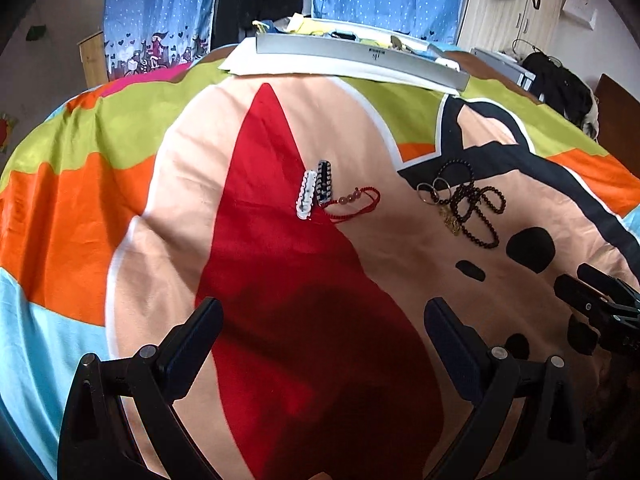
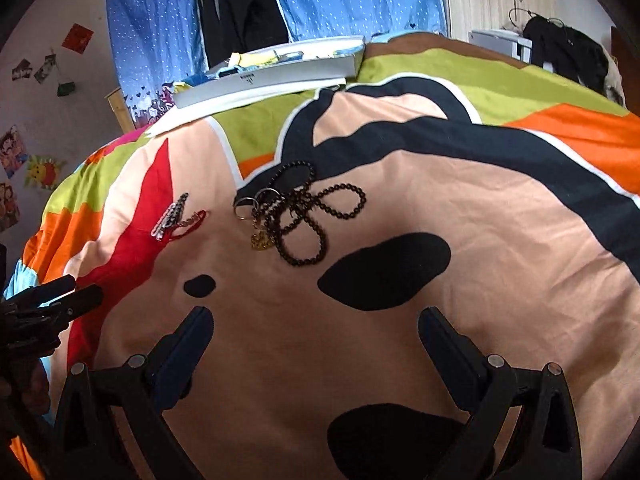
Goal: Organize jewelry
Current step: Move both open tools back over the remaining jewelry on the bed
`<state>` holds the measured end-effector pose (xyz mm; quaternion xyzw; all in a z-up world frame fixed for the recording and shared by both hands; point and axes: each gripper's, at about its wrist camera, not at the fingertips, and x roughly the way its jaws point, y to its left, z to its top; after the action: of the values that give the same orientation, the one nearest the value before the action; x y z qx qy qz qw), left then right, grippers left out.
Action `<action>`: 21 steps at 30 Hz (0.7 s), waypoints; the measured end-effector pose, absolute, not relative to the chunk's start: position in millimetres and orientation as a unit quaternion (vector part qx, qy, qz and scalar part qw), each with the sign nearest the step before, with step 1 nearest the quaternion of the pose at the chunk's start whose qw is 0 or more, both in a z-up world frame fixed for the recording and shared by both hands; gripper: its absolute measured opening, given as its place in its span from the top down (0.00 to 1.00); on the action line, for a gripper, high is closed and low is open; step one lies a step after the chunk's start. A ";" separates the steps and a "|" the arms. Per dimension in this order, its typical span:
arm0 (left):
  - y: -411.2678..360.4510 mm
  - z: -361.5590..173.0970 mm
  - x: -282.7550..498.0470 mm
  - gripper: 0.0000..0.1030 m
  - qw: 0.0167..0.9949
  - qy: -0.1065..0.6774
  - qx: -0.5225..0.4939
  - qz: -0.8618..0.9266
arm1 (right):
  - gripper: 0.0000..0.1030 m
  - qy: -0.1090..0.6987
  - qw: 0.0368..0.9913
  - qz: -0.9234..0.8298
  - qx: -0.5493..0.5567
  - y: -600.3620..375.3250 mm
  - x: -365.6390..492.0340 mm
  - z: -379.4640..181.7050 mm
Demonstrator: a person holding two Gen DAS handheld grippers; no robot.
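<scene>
On a bright patterned bedspread lie two jewelry piles. A white bead bracelet (image 1: 305,194), a dark bead bracelet (image 1: 324,182) and a red cord bracelet (image 1: 360,200) sit together on the red patch; in the right wrist view this small pile (image 2: 176,218) is at the left. A tangle of dark bead strands (image 1: 474,206) (image 2: 316,216) with metal rings (image 1: 434,190) (image 2: 250,202) and a gold charm (image 2: 262,240) lies further right. My left gripper (image 1: 324,316) hangs open, well short of the bracelets. My right gripper (image 2: 316,324) is open too, below the bead tangle.
A shallow grey tray (image 1: 360,54) (image 2: 272,74) with small items rests on white paper at the far edge of the bed. Blue curtains and hanging dark clothes stand behind. A black bag (image 1: 560,84) lies at the far right.
</scene>
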<state>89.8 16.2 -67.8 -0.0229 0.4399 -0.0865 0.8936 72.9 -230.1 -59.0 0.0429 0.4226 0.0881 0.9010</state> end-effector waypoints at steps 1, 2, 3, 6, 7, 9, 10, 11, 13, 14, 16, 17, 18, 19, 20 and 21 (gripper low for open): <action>15.0 -69.2 92.1 0.05 0.893 0.442 -0.020 -0.087 | 0.00 0.426 0.899 0.087 0.044 -231.5 74.7 -61.1; 14.0 -70.1 93.9 0.05 0.892 0.444 -0.018 -0.087 | 0.00 0.429 0.898 0.086 0.045 -232.8 76.2 -62.7; 13.1 -71.6 96.1 0.05 0.891 0.446 -0.016 -0.087 | 0.00 0.431 0.897 0.084 0.045 -234.1 77.5 -64.2; 11.5 -75.3 101.5 0.04 0.888 0.451 -0.013 -0.088 | 0.00 0.437 0.894 0.082 0.051 -238.0 82.2 -69.5; 11.4 -76.5 102.8 0.05 0.888 0.452 -0.011 -0.087 | 0.00 0.438 0.894 0.081 0.053 -238.6 83.5 -70.7; 11.2 -79.0 105.2 0.05 0.886 0.456 -0.010 -0.086 | 0.00 0.441 0.892 0.082 0.055 -240.0 85.2 -72.7; 10.5 -79.8 106.0 0.05 0.885 0.457 -0.009 -0.086 | 0.00 0.442 0.892 0.082 0.057 -240.6 85.5 -73.7; 9.9 -80.7 106.8 0.05 0.884 0.459 -0.009 -0.085 | 0.00 0.443 0.891 0.082 0.058 -241.1 85.7 -74.4; 7.8 -81.9 108.1 0.05 0.884 0.461 -0.007 -0.084 | 0.00 0.445 0.890 0.084 0.060 -241.4 86.5 -75.1; 7.1 -82.3 108.8 0.05 0.883 0.462 -0.005 -0.083 | 0.00 0.445 0.890 0.085 0.061 -241.9 86.6 -75.3; 5.0 -82.4 109.8 0.05 0.881 0.465 -0.002 -0.082 | 0.00 0.446 0.889 0.085 0.063 -242.9 87.8 -75.7; 4.5 -82.1 110.4 0.05 0.881 0.465 -0.001 -0.083 | 0.00 0.446 0.889 0.085 0.064 -243.7 88.4 -75.8; 3.5 -82.0 111.1 0.05 0.882 0.464 0.001 -0.084 | 0.00 0.446 0.889 0.085 0.065 -244.6 89.0 -75.7; 2.7 -82.0 112.4 0.05 0.882 0.464 0.004 -0.083 | 0.00 0.446 0.888 0.084 0.066 -245.6 90.1 -75.7; 1.4 -82.5 113.2 0.04 0.882 0.464 0.006 -0.083 | 0.00 0.447 0.888 0.084 0.067 -246.8 92.0 -75.6; 0.7 -83.0 115.1 0.05 0.881 0.465 0.007 -0.084 | 0.00 0.447 0.888 0.084 0.067 -247.6 94.3 -75.5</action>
<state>115.1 0.7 -83.0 0.0069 0.4652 -0.0835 0.8812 94.3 -247.6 -75.5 0.0666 0.4472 0.0840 0.8880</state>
